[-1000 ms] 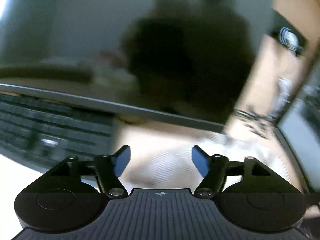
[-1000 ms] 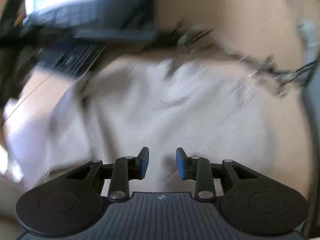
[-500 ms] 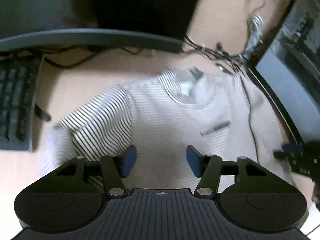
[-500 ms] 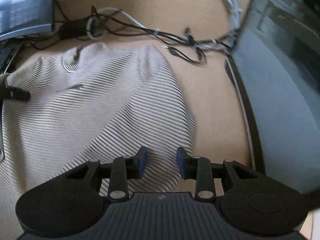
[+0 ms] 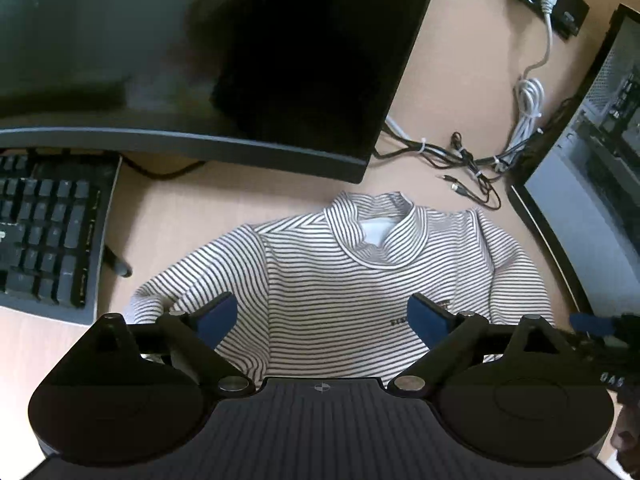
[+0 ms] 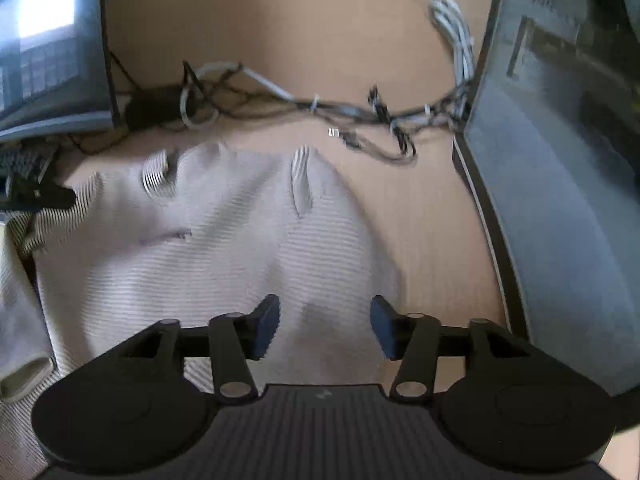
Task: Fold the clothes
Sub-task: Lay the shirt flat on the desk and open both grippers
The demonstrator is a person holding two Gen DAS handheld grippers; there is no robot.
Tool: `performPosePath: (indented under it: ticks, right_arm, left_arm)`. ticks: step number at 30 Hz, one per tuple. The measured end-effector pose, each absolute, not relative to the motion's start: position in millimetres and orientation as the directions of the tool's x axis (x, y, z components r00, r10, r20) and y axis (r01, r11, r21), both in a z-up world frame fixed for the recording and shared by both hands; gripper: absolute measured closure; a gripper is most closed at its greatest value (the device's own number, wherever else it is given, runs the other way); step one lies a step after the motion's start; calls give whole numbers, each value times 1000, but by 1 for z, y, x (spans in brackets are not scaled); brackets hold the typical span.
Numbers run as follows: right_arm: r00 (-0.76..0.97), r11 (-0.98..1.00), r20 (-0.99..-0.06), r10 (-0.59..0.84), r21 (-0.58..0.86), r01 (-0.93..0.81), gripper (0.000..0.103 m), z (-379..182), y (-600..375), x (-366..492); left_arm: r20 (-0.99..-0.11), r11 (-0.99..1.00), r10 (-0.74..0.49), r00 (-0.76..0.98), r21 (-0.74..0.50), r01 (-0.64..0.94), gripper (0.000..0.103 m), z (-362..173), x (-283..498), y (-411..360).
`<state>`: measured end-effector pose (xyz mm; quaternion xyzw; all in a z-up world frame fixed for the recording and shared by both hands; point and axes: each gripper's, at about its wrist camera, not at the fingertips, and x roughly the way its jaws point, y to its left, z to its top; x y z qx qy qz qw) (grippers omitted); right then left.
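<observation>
the striped top (image 5: 340,280) lies face up on the wooden surface (image 5: 460,60), collar toward the far side, just near of the dark monitor (image 5: 192,60) and between the keyboard (image 5: 44,236) on the left and a second screen (image 5: 592,208) on the right. its body is spread flat and both shoulders show. the left sleeve runs out and down toward the near left; the right sleeve hangs down along the right edge of the body. no fold across the body or sleeves shows in the part that is visible, though the hem is hidden under the tools.

the left tool (image 5: 322,318) hovers over the chest with its fingers spread wide and nothing between them. the right tool (image 6: 324,326) is over the right side of the top (image 6: 208,248), fingers moderately apart and holding nothing; that view is blurred, so whether the tips touch the cloth i cannot tell.

as i judge it, the garment lies open and unfolded, so the sleeves and body remain to be folded in. a bundle of cables (image 5: 472,160) lies on the far right, apart from the cloth.
</observation>
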<state>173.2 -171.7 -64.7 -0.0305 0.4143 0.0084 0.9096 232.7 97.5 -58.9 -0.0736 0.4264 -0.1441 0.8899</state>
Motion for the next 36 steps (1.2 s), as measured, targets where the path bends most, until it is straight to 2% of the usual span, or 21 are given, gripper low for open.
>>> performPosePath:
  ticks: [5,9,13,14,19,23,25,26,27,28,29,32,34,36]
  right_arm:
    - [666,997,-745,25,-31,-73,51,-62,-164,177]
    - [671,995,-741,42,-29,-94,59,-63,-156,179]
    - [676,994,-736,35,-45,-100,60,-71,-149,198]
    - [675,994,-737,39,-42,-103,60,-74,-147,205]
    - [669,993,-741,58,-29,-118,60,-88,-137,240]
    - [664,991,-744,73,-18,-130,60,-99,-130,269]
    - [662,991,-745,81,-13,-135,65,-105,-126,283]
    - [660,990,-746,84,-10,-138,67,-108,-124,290]
    - [659,990,-747,88,-8,-141,67,-111,-123,297]
    - [658,990,-748,92,-5,-144,63,-113,-121,304]
    - [657,989,-748,94,-3,-145,62,-115,-120,308]
    - [656,991,-750,85,-7,-136,71,-109,-125,283]
    - [656,992,-750,79,-9,-129,71,-105,-128,267]
    - [656,992,-751,72,-11,-123,71,-100,-131,251]
  left_arm:
    - [-737,947,-323,594,-258,194,7,-59,231,100]
    - [-734,942,-337,590,-266,207,7,-59,231,97]
    - [-705,929,-371,605,-289,232,9,-57,231,98]
    - [-699,928,-373,610,-292,233,11,-58,232,99]
    - [-721,929,-369,586,-284,236,39,-73,244,104]
    - [-745,913,-405,529,-305,270,42,-91,249,105]
    - [-770,931,-358,528,-256,259,45,-99,253,103]
    - [-774,941,-330,540,-225,254,49,-101,256,104]
    - [-773,945,-318,549,-211,251,58,-103,259,106]
    - [-772,946,-315,552,-208,249,60,-102,263,107]
    - [-771,946,-314,554,-206,249,61,-102,266,108]
    - [-765,949,-296,572,-165,269,61,-100,273,103]
    - [-762,959,-248,598,-106,262,50,-97,276,100]
    - [-757,965,-227,613,-90,247,50,-93,278,105]
